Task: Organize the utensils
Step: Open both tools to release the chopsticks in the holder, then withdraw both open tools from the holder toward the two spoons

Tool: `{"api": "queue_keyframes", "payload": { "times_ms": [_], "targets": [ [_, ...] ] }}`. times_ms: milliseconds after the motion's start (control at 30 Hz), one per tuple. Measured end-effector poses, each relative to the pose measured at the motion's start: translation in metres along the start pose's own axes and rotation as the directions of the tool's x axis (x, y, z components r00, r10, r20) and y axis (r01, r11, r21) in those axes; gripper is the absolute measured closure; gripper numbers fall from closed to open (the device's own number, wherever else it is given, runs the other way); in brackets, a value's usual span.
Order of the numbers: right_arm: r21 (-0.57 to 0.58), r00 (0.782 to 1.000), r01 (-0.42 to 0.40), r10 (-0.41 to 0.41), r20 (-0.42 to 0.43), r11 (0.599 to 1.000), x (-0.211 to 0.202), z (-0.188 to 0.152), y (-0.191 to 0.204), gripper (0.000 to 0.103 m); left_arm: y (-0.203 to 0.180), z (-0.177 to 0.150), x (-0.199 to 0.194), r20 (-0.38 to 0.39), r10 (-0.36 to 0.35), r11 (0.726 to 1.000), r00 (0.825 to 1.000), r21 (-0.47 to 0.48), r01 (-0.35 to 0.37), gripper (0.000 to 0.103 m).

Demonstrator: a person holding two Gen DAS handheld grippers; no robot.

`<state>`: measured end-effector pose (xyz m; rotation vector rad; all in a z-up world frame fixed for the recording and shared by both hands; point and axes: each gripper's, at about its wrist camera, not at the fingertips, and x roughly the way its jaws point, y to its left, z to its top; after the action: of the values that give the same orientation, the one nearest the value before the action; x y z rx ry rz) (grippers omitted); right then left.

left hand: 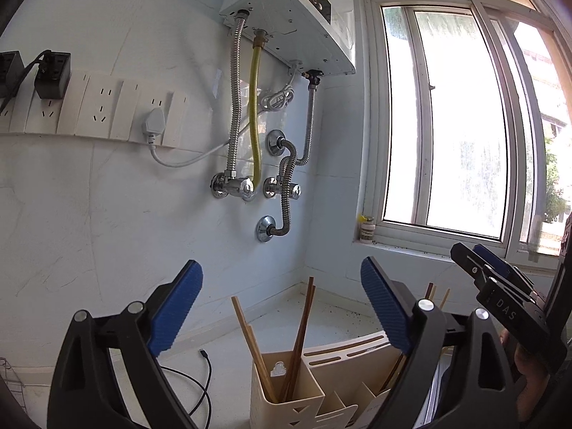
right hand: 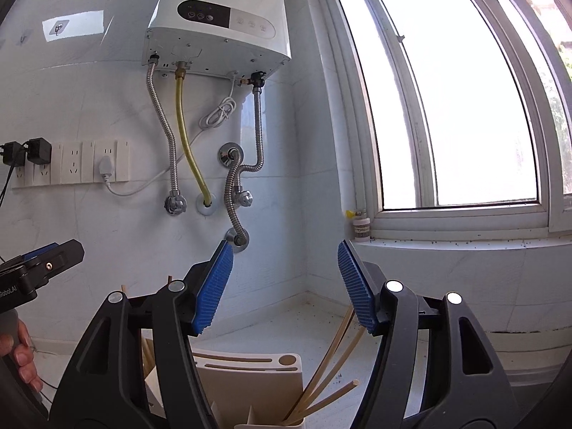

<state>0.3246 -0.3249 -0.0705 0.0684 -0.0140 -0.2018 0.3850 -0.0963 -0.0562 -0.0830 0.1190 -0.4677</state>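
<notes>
A cream utensil holder [left hand: 286,389] stands on the counter below both grippers; it also shows in the right wrist view [right hand: 250,382]. Several wooden chopsticks [left hand: 298,339] stand upright in its left compartment. Pale chopsticks [right hand: 329,368] lean in a right compartment. My left gripper [left hand: 282,307] is open and empty, raised above the holder. My right gripper [right hand: 286,286] is open and empty, also above the holder; it shows at the right edge of the left wrist view [left hand: 500,286]. The left gripper's body shows at the left edge of the right wrist view [right hand: 35,268].
A water heater [right hand: 221,21] with metal hoses [left hand: 236,107] hangs on the wall ahead. A socket strip [left hand: 89,107] is at left. A window [right hand: 464,107] and sill with a small bottle [left hand: 366,228] are at right. A black cable [left hand: 200,382] lies on the counter.
</notes>
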Motion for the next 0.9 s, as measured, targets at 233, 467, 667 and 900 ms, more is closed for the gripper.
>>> {"api": "queue_keyframes", "payload": {
  "times_ms": [233, 467, 667, 900],
  "targets": [
    [-0.012, 0.998, -0.052, 0.053, 0.016, 0.999, -0.02, 0.019, 0.016, 0.043, 0.01, 0.024, -0.043, 0.044, 0.06, 0.998, 0.997, -0.002, -0.06, 0.009],
    [0.018, 0.992, -0.122, 0.122, -0.004, 0.992, -0.043, 0.029, 0.041, 0.04, 0.025, 0.047, -0.091, 0.074, 0.13, 0.991, 0.989, -0.005, -0.13, 0.008],
    [0.027, 0.974, -0.218, 0.22, -0.049, 0.975, -0.066, 0.023, 0.078, 0.04, 0.037, 0.057, -0.137, 0.089, 0.181, 0.983, 0.979, 0.01, -0.183, 0.006],
    [0.066, 0.935, -0.321, 0.327, -0.138, 0.945, -0.089, 0.004, 0.116, 0.04, 0.058, 0.057, -0.188, 0.062, 0.259, 0.966, 0.964, 0.009, -0.26, 0.006]
  ]
}}
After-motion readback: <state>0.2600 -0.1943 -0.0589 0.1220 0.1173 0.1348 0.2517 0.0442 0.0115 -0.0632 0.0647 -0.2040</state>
